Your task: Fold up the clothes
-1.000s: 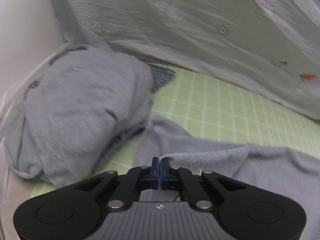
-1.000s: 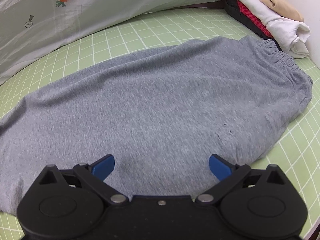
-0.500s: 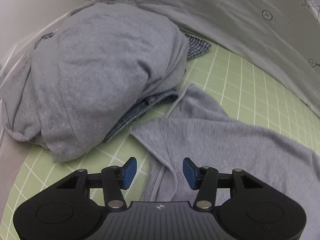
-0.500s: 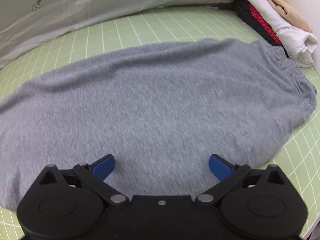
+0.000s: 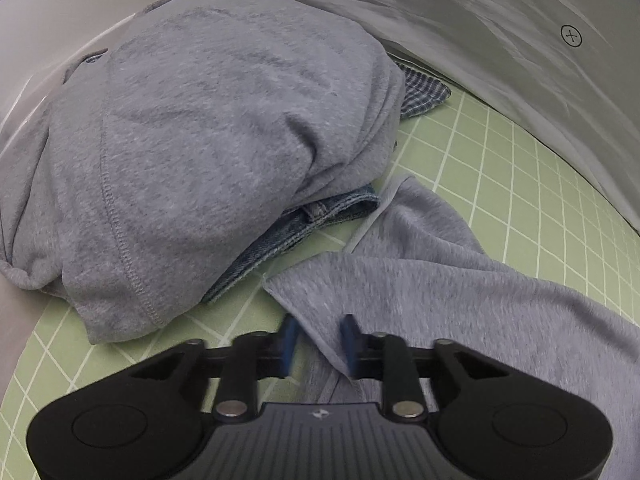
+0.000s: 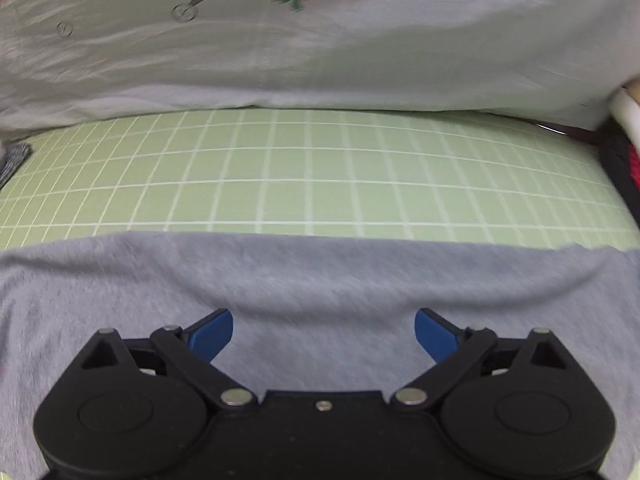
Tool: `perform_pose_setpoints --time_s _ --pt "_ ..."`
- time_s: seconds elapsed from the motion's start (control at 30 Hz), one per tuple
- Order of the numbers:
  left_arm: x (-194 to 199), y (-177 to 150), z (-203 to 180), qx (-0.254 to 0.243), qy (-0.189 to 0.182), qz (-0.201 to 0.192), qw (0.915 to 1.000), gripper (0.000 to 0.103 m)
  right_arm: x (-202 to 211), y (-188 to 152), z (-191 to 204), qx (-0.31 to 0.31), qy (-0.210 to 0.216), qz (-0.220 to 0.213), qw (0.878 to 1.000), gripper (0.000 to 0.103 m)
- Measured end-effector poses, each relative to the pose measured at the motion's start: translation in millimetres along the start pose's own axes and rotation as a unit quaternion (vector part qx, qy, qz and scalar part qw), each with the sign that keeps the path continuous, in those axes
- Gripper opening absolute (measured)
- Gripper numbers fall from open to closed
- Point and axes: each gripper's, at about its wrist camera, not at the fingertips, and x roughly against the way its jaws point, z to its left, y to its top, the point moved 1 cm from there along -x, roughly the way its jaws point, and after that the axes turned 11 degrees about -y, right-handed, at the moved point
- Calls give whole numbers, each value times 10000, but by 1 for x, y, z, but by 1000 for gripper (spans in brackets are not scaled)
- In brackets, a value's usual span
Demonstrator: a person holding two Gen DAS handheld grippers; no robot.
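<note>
Your left gripper (image 5: 318,340): jaws narrowly apart around the grey knit garment's (image 5: 460,292) hem, not clamped. Right gripper (image 6: 323,330): jaws wide, empty; green grid mat (image 6: 304,176) at 12 o'clock.

A: Surface? 
B: Tabletop (image 5: 500,184) covered by a pale green mat with a white grid.

A: Lying on it, left wrist view? 
B: A mounded grey knit garment (image 5: 208,152) at the left edge, over blue denim (image 5: 304,232) and blue checked cloth (image 5: 424,92). Just beside the mound, a flat light grey jersey garment (image 5: 460,280) with a hemmed corner.

A: Right wrist view? 
B: The same jersey spreads across the near mat; bare grid beyond. White crinkled sheet printed with a carrot (image 6: 320,40) along the far edge. Folded stack at right, blurred.
</note>
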Motion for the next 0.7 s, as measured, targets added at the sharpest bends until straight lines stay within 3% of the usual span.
perform_pose_setpoints --time_s 0.13,0.23,0.27,0.33,0.37,0.5,0.63,0.67,0.7 --pt "12 9 -3 -244 -17 -340 9991 3 -10 4 13 92 208 133 9997 85" --pt "26 18 -6 -472 4 -693 9965 3 -9 5 13 -85 311 90 9994 51" --pt "34 23 -7 -545 40 -902 9944 3 -9 6 12 -72 305 88 9995 47" --pt "45 34 -7 -586 23 -1245 9905 3 -7 5 9 -65 283 99 9995 45" --pt "45 33 -7 -569 5 -1229 9908 3 -6 4 8 -86 260 123 9995 45" --pt "44 27 -6 -497 -64 -1128 9924 11 -1 -3 4 -151 151 213 9995 61" --pt "44 22 -5 -424 -133 -1026 9937 67 14 -15 -6 -170 -16 213 9996 82" --pt "44 20 -5 -406 -150 -1000 9940 76 19 -19 -10 -227 -19 225 9995 83" --pt "44 17 -3 -327 -160 -959 9947 77 22 -23 -13 -291 -9 261 9992 83"
